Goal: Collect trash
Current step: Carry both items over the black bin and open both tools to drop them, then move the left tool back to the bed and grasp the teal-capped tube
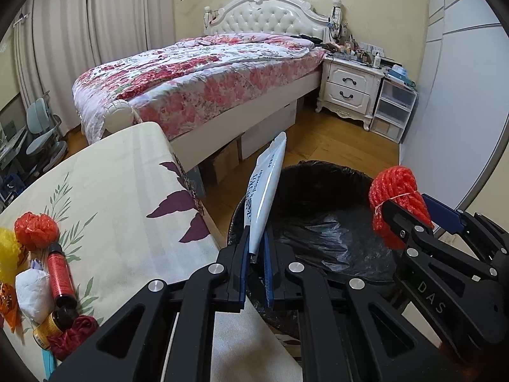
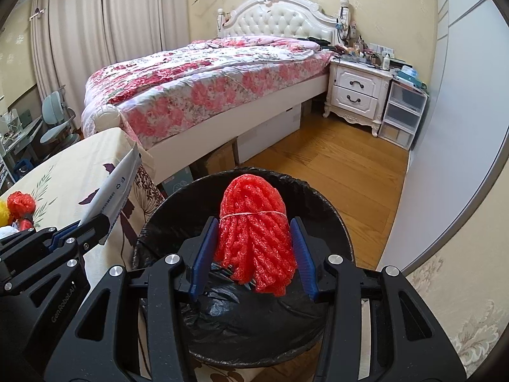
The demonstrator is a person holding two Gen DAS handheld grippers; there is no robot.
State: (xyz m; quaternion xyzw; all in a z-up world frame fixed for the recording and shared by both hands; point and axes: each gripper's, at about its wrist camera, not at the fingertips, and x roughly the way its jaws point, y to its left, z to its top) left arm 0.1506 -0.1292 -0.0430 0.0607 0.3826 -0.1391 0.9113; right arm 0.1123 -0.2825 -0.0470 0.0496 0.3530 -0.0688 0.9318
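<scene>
Floral bed [image 2: 203, 76], white nightstand [image 2: 359, 90] – wood floor [image 2: 334, 165], curtains [image 2: 105, 31].

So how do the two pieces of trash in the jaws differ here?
The white packet is flat, smooth and printed; the red foam net bundle is bulky, ribbed and tied with a band. The packet sits in nearly closed jaws, the bundle in wider ones. Both are held over the black-lined bin.

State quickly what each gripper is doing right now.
Left gripper: shut on the white sachet.
Right gripper: shut on the red foam net.
</scene>
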